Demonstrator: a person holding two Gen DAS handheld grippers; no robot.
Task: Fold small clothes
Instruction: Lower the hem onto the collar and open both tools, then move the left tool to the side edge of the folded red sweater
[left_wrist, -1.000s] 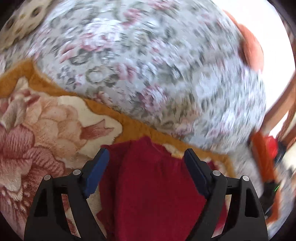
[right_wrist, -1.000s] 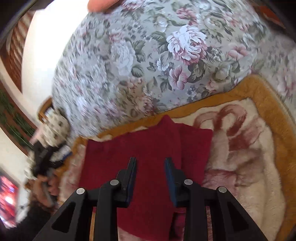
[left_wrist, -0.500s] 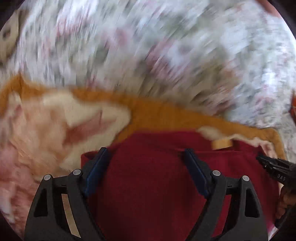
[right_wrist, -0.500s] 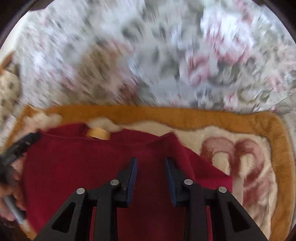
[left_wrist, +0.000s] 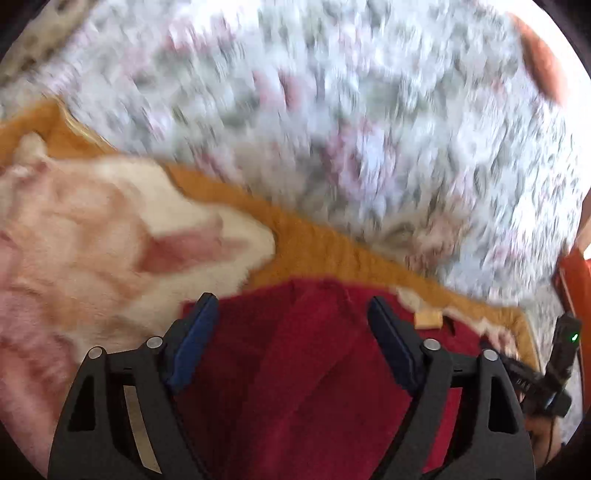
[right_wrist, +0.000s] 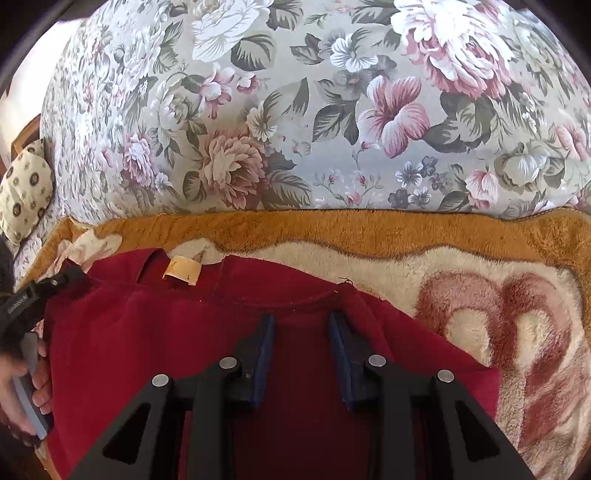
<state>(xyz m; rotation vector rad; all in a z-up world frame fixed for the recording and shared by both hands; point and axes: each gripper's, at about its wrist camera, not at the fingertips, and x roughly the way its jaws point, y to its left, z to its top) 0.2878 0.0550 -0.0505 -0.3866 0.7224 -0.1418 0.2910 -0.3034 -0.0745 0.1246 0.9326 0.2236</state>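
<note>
Home bedroom: floral bedsheet (right_wrist: 295, 110), plush blanket (right_wrist: 369, 236).

Left gripper (left_wrist: 291, 314) frame: black plastic, triangular cut-outs in each arm
Right gripper (right_wrist: 301, 332) frame: black, the same build
Pads (right_wrist: 264, 358): flat dark blue strips lining the inner faces
Screws (right_wrist: 227, 363): round silver heads on each arm
Side unit (left_wrist: 567, 343): black, small green light
Marking: white lettering, unreadable

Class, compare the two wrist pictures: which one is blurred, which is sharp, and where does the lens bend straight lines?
Left wrist view: floral bedspread and blanket smeared by motion. Right wrist view: sharp, red garment stitching clear. Both: fisheye bulge, dark corners.
</note>
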